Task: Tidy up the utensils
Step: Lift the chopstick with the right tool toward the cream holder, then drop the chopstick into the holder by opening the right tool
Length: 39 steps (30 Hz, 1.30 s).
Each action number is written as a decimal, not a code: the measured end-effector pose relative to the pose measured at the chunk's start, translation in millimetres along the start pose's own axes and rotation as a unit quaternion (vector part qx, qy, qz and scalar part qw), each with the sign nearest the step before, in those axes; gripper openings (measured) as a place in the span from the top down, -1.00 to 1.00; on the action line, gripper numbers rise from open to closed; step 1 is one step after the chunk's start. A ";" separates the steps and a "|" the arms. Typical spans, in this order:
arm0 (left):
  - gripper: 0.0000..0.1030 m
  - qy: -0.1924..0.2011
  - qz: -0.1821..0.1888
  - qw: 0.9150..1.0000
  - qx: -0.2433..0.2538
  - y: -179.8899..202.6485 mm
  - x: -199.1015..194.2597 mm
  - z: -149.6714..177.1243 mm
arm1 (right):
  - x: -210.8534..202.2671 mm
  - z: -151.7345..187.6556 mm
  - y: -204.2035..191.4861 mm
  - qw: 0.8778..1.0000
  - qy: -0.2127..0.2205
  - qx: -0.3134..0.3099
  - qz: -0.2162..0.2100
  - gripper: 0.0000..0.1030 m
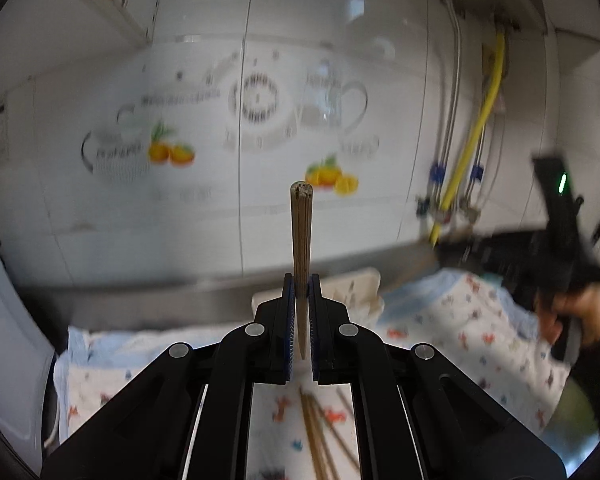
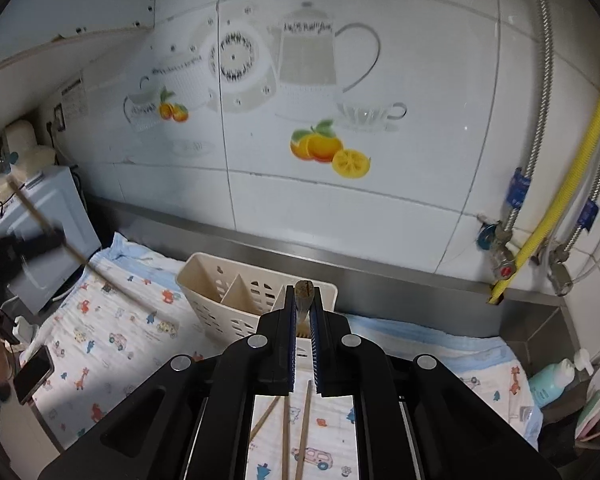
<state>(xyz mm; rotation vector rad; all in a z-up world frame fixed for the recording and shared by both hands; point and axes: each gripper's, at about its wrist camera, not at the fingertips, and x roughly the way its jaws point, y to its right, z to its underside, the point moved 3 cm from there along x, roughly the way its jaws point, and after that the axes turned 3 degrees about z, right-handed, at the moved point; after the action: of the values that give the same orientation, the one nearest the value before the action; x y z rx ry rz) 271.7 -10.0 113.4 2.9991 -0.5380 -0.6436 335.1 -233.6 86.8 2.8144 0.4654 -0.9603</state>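
The left tool (image 1: 301, 296) is clamped on one chopstick (image 1: 301, 236) pointing forward. The right tool (image 2: 303, 304) grips another chopstick (image 2: 303, 292), with the cream holder (image 2: 220, 280) just ahead and loose chopsticks (image 2: 304, 432) on the cloth-covered worktop (image 2: 112, 332) beneath it.

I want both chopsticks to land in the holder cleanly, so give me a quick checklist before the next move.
1. Left hand-held gripper shut on its chopstick: ok.
2. Right hand-held gripper shut on its chopstick: ok.
3. Cream utensil holder upright on the patterned cloth, near compartments empty: ok.
4. Right chopstick lined up over a compartment: cannot tell; it sits in front of the holder in the right wrist view.
5. Loose chopsticks left on the cloth: not ok, more to collect.
6. Phone away from the holder: ok.
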 end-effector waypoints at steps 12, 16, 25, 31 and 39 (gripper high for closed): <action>0.90 -0.023 -0.028 0.999 -0.021 -17.3 65.3 -15.6 | 36.7 6.9 -0.9 1.000 -0.027 -0.005 0.002 0.88; 0.90 -0.053 -0.024 0.998 -0.039 -29.4 86.2 -3.7 | 42.6 7.5 1.5 1.000 -0.030 -0.001 0.002 0.87; 0.85 -0.072 -0.021 0.996 -0.053 -35.7 103.3 8.2 | 44.6 8.4 5.0 1.000 -0.025 0.009 0.004 0.84; 0.82 -0.051 -0.031 0.997 -0.045 -33.4 84.7 -2.0 | 24.0 5.1 9.6 1.000 0.003 0.013 0.015 0.52; 0.61 -0.016 -0.037 0.998 -0.039 -23.8 24.2 -0.8 | -30.1 24.5 8.4 0.999 0.042 0.020 0.013 0.49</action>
<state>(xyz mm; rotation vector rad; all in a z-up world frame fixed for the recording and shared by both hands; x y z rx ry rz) 300.5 4.2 102.3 2.9523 -0.3956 -0.7008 301.3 -254.3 86.2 2.8983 0.4223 -0.8573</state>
